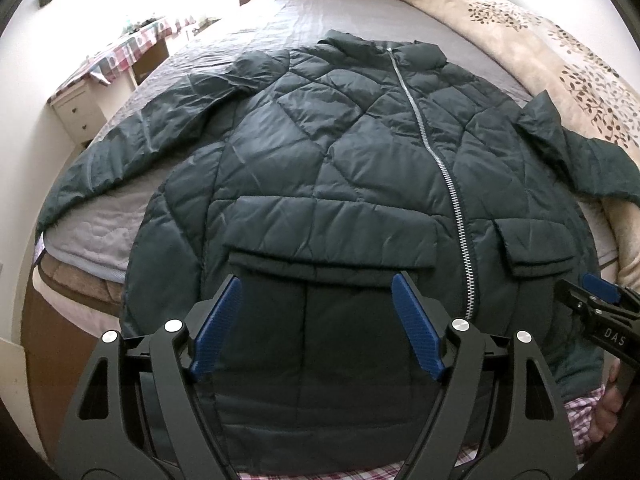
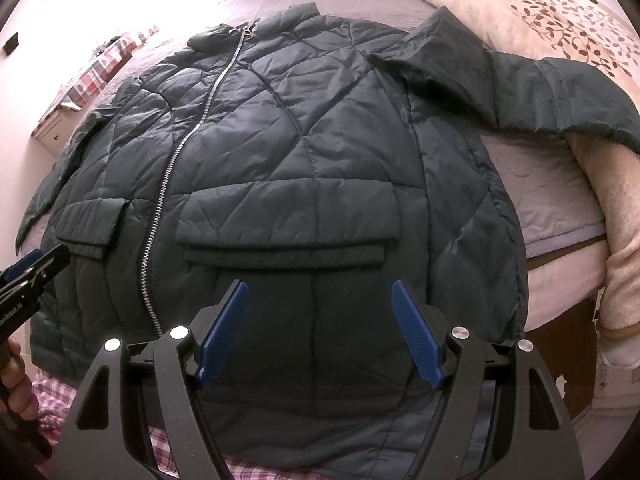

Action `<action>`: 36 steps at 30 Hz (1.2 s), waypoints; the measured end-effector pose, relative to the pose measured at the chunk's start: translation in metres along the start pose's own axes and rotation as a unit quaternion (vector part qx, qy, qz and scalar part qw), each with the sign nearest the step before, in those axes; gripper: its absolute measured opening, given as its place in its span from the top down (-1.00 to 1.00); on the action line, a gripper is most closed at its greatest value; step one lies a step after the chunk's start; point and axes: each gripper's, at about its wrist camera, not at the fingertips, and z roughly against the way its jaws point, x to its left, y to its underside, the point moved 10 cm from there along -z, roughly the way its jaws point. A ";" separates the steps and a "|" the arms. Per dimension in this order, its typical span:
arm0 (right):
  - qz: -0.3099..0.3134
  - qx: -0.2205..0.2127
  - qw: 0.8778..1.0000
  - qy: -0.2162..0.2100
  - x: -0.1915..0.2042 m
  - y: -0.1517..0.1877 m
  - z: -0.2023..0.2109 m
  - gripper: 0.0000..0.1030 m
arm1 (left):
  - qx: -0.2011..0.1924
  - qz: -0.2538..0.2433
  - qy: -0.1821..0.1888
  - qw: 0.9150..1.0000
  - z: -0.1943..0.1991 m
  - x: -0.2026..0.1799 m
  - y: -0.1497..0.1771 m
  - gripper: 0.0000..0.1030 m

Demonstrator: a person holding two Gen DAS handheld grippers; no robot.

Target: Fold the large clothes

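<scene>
Left wrist view: left gripper [image 1: 316,292] gapes empty over the jacket [image 1: 320,152], spread zipped across the bed's [image 1: 256,20] near edge; a desk [image 1: 120,56] shows beyond. Right wrist view: right gripper [image 2: 320,300] likewise open; the sleeve [image 2: 520,92] lies on a floral blanket [image 2: 540,4].

Dark green quilted jacket [image 1: 320,152] with a silver zipper [image 1: 436,152]; grey bedsheet [image 1: 304,12]; beige leaf-print blanket [image 1: 540,48]; black tongs with blue pads [image 1: 416,324].

A grey quilted bed [image 1: 248,32] carries a dark puffer jacket [image 1: 320,152] spread flat, beside a beige leaf-print blanket [image 1: 520,36]
</scene>
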 end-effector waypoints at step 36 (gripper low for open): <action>-0.011 0.003 1.000 -0.004 -0.010 0.002 -0.002 -0.42 | 0.005 0.001 0.000 1.000 -0.005 0.001 0.007 -0.50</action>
